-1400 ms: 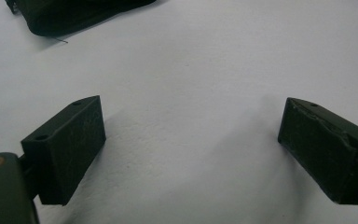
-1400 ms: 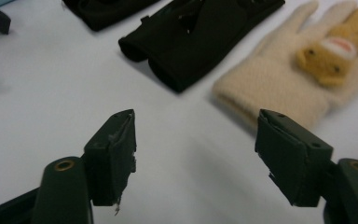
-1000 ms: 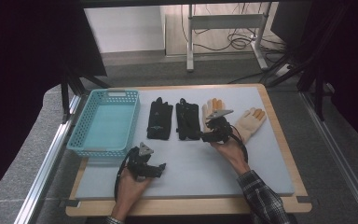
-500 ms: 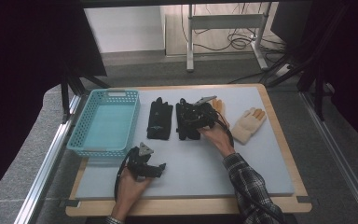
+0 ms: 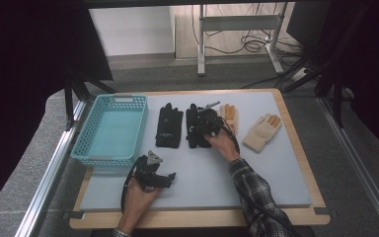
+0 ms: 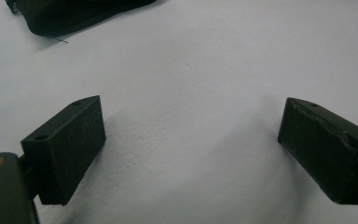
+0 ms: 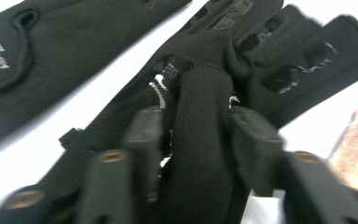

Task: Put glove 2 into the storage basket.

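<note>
1. Right of the blue basket, two black gloves are lying side by side on the grey mat; the right gripper is sitting over the farther one from the basket.
2. Its jaws have just been closing, and a raised fold of that black glove is bulging between them, pads pressing on both sides.
3. Near the basket's front corner, the left gripper is resting low over bare mat, jaws standing wide apart, gripping nothing.
4. Beyond the gloves from the basket, two tan gloves are lying.
5. Nothing is lying inside the basket.
</note>
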Motion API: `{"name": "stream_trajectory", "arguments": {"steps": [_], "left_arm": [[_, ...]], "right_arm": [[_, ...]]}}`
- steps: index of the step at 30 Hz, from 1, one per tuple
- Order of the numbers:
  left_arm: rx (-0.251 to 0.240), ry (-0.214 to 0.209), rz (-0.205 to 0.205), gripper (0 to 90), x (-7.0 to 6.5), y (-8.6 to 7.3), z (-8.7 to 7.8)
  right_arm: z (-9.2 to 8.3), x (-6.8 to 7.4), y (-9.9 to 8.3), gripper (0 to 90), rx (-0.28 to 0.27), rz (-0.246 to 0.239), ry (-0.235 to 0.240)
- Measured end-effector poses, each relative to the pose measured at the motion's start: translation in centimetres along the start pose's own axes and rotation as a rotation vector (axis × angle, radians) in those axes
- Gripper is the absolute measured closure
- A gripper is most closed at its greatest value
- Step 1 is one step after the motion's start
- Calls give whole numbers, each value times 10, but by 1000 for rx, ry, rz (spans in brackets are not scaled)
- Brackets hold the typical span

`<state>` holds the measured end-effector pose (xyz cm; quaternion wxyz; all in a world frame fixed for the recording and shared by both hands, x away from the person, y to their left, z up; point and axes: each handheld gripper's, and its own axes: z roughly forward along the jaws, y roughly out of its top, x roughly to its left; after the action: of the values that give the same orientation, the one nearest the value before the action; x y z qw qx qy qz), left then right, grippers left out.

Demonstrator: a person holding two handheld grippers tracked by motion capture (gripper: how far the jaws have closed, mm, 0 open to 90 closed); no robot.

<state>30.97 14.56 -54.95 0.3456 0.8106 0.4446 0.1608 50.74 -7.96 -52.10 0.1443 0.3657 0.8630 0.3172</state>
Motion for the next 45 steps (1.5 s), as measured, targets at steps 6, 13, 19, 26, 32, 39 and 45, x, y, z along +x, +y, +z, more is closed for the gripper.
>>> {"name": "stream_trajectory", "arguments": {"steps": [6, 13, 19, 26, 32, 39, 45], "left_arm": [[-2, 0, -1, 76, 0, 0, 0], [-1, 0, 0, 76, 0, 0, 0], [0, 1, 1, 76, 0, 0, 0], [-3, -1, -1, 76, 0, 0, 0], [-3, 1, -2, 76, 0, 0, 0], [-5, 1, -3, 76, 0, 0, 0], [-6, 2, -6, 76, 0, 0, 0]], "right_arm": [[-4, -3, 0, 798, 4, 26, 0], [-26, -4, 0, 805, -45, 41, 19], [-56, 5, 0, 805, -99, 33, 37], [-100, 26, -11, 803, -136, -12, 74], [-133, 47, -40, 801, -146, -35, 90], [-145, 65, -82, 795, -140, -8, 141], [-127, 72, -108, 655, -91, -18, 144]]}}
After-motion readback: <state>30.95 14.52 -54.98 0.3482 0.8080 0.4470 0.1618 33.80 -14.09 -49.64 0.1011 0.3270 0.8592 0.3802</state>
